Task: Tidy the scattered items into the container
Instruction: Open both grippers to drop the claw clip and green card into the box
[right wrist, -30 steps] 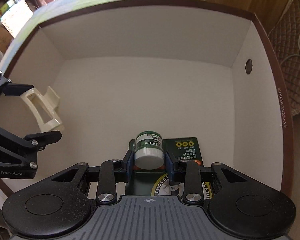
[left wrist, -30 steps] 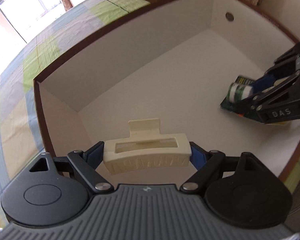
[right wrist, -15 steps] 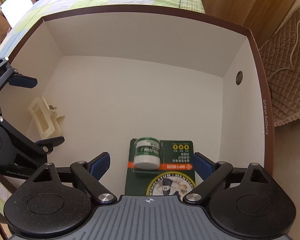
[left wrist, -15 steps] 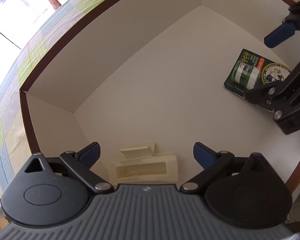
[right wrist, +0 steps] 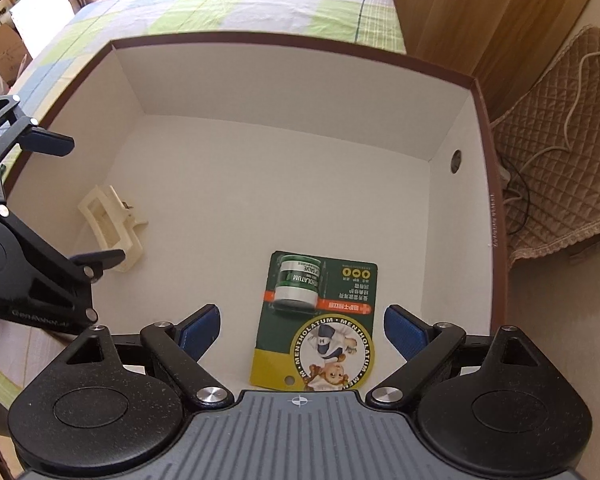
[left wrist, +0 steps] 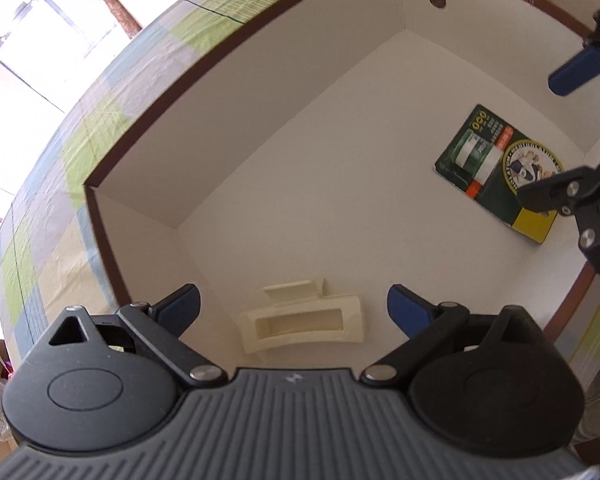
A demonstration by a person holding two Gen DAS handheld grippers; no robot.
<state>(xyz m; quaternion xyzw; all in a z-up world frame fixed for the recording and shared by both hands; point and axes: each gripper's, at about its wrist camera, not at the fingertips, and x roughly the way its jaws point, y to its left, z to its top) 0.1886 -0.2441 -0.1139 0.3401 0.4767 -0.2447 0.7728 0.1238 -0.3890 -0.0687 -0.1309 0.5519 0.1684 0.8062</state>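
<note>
The cream plastic claw hair clip lies on the white floor of the brown-rimmed, white-lined cardboard box, low in the left wrist frame and close to the near-left corner; the left gripper hangs above it with its blue-padded fingers spread wide and grasping nothing, so I judge the clip is set down here to keep it clear of the other item; the green card-backed blister pack of Mentholatum salve rests flat at lower centre of the right wrist frame, well apart from the clip, and the right gripper is likewise released, fingers splayed either side of the pack without touching it; both items are thus inside the container; the middle and far stretch of the floor, toward the upper part of each frame, is bare and gives open room; the tall walls stand near each gripper on its outer side, so I judge a straight lift is the safest way out; a checked cloth lies beyond the rim.
</note>
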